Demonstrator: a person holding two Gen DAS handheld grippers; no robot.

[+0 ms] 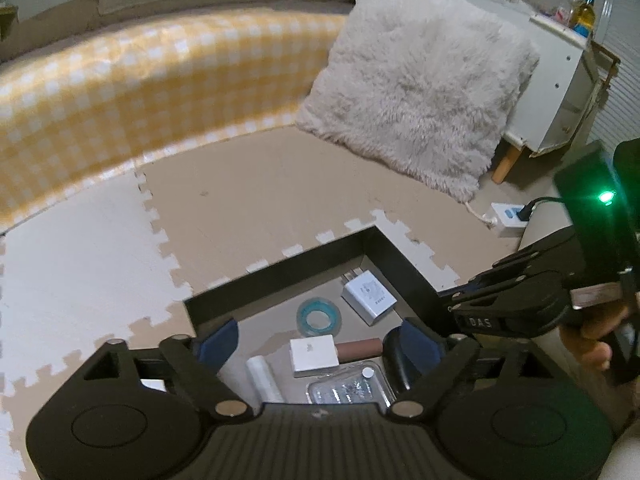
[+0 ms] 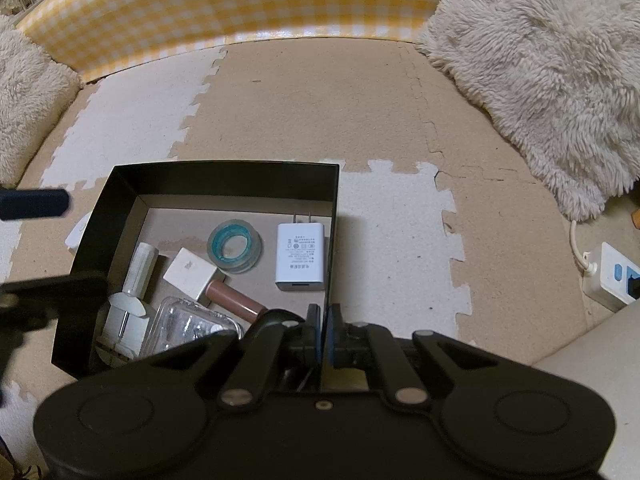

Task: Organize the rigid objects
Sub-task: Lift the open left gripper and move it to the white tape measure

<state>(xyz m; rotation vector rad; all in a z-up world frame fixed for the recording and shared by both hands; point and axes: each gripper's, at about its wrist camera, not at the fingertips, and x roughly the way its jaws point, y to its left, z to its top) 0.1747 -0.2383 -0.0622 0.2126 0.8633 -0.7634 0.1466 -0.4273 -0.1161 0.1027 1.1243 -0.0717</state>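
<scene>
On the foam-mat floor (image 2: 304, 92), near side: black box (image 2: 224, 172), open top, with everything in it. White charger (image 2: 300, 258) lies flat by the right wall, prongs pointing far. Tape roll (image 2: 235, 245) just left of the charger, lying flat. White square box (image 2: 191, 273) nearer and left of the tape, brown cylinder (image 2: 236, 300) at its near-right edge. White tube (image 2: 140, 268) along the left wall. Clear plastic case (image 2: 188, 326) at the near end, small white carton (image 2: 126, 320) to its left.

Left gripper (image 1: 316, 344) sits above the box's near part, fingers (image 1: 218, 342) spread wide, nothing between them; case and square box are visible in the gap below, no contact.

Right gripper (image 2: 324, 336) has its fingers pinched together on the box's right wall, the thin black edge running up between the pads. A hand (image 1: 592, 340) holds that gripper's grip, at the right in the left wrist view.

Around: fluffy cushion (image 2: 552, 80) far right on the floor, yellow checked fabric (image 2: 224, 4) along the far side, white power strip (image 2: 612, 276) on the right, white cabinet (image 1: 560, 92) behind the cushion.
</scene>
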